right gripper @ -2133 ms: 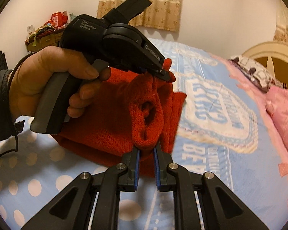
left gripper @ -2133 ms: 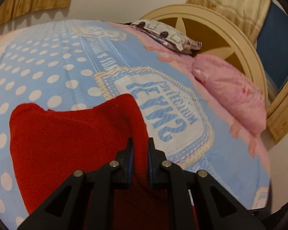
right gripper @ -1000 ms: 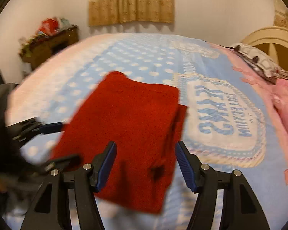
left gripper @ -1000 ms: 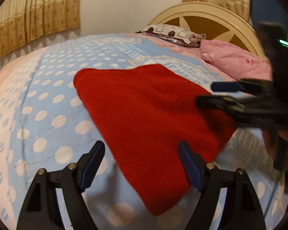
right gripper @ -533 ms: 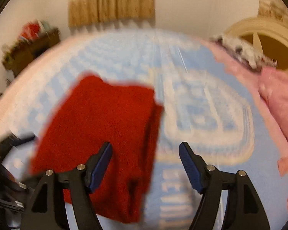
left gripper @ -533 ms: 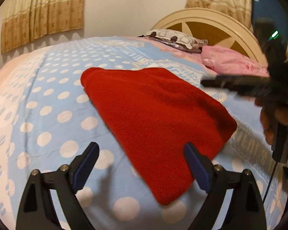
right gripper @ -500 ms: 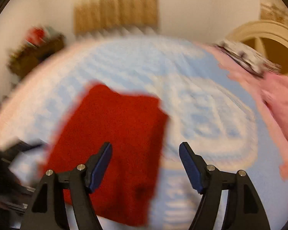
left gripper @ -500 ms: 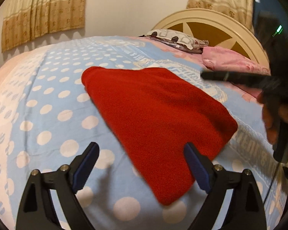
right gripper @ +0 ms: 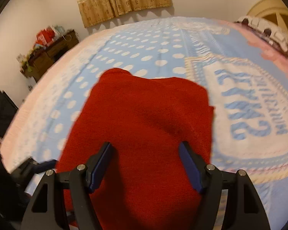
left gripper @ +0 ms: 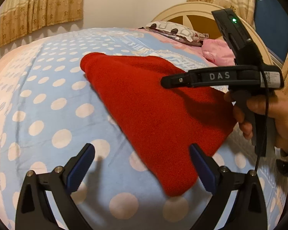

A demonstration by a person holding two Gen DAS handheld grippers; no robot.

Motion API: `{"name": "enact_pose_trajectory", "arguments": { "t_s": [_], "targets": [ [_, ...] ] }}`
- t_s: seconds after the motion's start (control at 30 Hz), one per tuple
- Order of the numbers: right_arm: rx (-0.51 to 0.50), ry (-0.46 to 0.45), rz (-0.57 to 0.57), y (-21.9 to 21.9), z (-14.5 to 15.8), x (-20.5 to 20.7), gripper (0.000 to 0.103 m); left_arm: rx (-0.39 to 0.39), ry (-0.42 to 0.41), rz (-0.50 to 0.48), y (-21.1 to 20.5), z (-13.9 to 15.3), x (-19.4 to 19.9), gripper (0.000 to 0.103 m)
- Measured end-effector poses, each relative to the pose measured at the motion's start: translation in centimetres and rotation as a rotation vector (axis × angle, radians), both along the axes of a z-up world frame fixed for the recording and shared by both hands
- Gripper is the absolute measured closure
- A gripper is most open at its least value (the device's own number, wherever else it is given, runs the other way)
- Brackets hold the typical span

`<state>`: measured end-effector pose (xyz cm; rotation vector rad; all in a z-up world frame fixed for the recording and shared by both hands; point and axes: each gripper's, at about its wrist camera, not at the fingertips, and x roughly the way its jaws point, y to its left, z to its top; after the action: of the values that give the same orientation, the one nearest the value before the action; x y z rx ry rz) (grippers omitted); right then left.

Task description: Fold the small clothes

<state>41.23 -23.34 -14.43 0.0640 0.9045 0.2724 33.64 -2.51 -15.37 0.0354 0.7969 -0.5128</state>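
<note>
On the bed, just ahead of my left gripper (left gripper: 142, 164), a corner of the folded red knit garment (left gripper: 155, 103) reaches in between my fingers. These jaws are spreading wider at this moment and the blue pads press on nothing; under them is the blue bedspread (left gripper: 48, 99) with its white dots. My right gripper (right gripper: 145, 163) hangs over the near half of the same garment (right gripper: 144, 118), jaws standing apart, red knit showing between the fingers, but the pads are clear of it. From my left side I see that right gripper side-on above the garment's right edge, held by my right hand (left gripper: 266, 115) with a black cable trailing down. The garment lies flat, folded, near the middle of the bed. Farther off are a pink pillow (left gripper: 218, 51), a patterned pillow (left gripper: 174, 30), the cream headboard (left gripper: 197, 9) and tan curtains (left gripper: 38, 5).
</note>
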Motion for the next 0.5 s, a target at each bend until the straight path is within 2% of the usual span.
{"name": "enact_pose_trajectory", "arguments": {
  "t_s": [0.13,0.2,0.23,0.3,0.37,0.43,0.5],
  "targets": [
    [0.046,0.014,-0.003,-0.6,1.3,-0.2,0.03,-0.025,0.012,0.014,0.5,0.0,0.2,0.003],
    [0.083,-0.026,0.019,-0.4,2.9,-0.5,0.03,-0.039,0.014,0.023,0.8,0.0,0.3,0.003],
    [0.072,-0.07,0.024,0.0,3.8,-0.6,0.03,-0.044,0.022,0.025,0.9,0.0,0.4,0.003],
    [0.052,-0.088,0.035,0.7,4.1,0.3,0.03,-0.043,0.035,0.025,0.8,-0.2,0.5,0.003],
    [0.016,-0.017,0.038,1.0,2.7,2.3,0.03,-0.045,0.046,0.021,0.7,-0.3,0.5,0.001],
    [-0.009,0.103,0.019,0.7,0.1,4.6,0.03,-0.049,0.072,0.021,0.7,-0.5,0.8,0.0],
    [0.045,0.108,0.0,0.1,-0.4,5.0,0.03,-0.059,0.081,0.026,1.0,-0.6,0.8,0.0]
  ]
}}
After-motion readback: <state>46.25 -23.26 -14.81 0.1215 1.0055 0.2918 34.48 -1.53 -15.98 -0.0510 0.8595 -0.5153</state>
